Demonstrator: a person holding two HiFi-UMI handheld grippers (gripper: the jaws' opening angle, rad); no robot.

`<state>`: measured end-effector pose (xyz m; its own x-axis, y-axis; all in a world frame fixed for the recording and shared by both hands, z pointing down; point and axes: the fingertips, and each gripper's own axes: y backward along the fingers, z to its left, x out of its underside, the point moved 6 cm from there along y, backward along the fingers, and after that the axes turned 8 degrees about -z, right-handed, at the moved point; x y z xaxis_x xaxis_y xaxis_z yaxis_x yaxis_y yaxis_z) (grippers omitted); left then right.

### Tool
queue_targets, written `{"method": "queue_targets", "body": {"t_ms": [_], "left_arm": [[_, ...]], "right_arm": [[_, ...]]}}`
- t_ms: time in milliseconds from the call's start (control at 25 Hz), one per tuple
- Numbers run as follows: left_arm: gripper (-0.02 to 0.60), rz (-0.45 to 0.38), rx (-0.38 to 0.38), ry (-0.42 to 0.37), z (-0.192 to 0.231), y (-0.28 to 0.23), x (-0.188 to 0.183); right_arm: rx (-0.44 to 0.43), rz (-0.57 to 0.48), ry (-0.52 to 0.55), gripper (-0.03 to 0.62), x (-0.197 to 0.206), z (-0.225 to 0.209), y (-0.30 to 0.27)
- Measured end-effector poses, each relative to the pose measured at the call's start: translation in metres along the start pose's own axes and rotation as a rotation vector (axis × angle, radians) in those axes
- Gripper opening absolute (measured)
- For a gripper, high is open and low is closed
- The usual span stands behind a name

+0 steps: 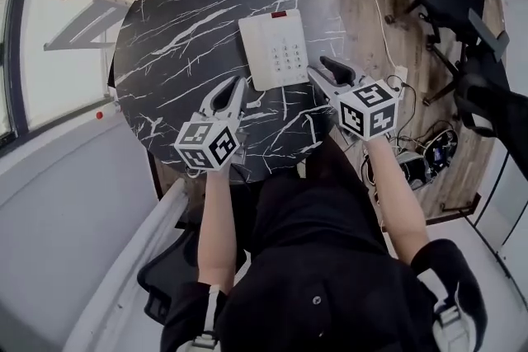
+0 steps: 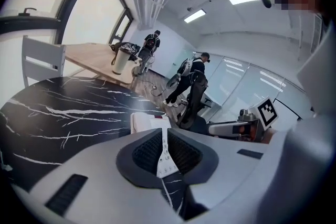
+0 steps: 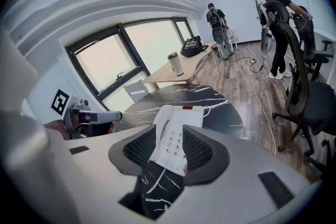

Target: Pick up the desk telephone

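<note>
Now my right hand-held gripper [image 1: 325, 68] stands open so its jaws can straddle the phone [image 1: 275, 49], flat on the bench [image 1: 169, 45] just ahead; my left hand-held gripper [image 1: 230, 89], closed, hangs near its corner.

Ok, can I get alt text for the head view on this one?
Seen from above, a white phone lies on a round black marble table. The left tongs, shut, and the right tongs, open, point at its two near corners, and neither holds it.
</note>
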<state>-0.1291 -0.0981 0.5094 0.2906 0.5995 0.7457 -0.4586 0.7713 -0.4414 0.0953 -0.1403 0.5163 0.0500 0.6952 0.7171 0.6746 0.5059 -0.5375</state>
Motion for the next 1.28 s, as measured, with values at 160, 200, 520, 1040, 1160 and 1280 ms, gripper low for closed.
{"method": "queue_targets", "body": {"t_ms": [160,200,520,1040,1160,1280], "left_arm": [[0.033,0.057,-0.013,0.018,0.013,-0.019,0.015],[0.047,0.068,-0.014,0.024,0.016,-0.024,0.018],[0.142,0.141,-0.009,0.059,0.035,-0.057,0.038],[0.314,0.227,0.086,0.151,0.059,-0.096,0.063],[0.325,0.235,0.111,0.184,0.064,-0.101,0.069],[0.337,0.240,0.148,0.240,0.070,-0.105,0.073]], "right_arm": [[0.007,0.057,-0.011,0.163,0.016,-0.017,-0.025],[0.007,0.070,-0.014,0.165,0.020,-0.020,-0.031],[0.025,0.169,-0.034,0.200,0.047,-0.044,-0.064],[0.010,0.247,-0.064,0.217,0.066,-0.062,-0.097],[-0.003,0.258,-0.066,0.218,0.068,-0.061,-0.103],[0.007,0.268,-0.056,0.218,0.070,-0.062,-0.106]]}}
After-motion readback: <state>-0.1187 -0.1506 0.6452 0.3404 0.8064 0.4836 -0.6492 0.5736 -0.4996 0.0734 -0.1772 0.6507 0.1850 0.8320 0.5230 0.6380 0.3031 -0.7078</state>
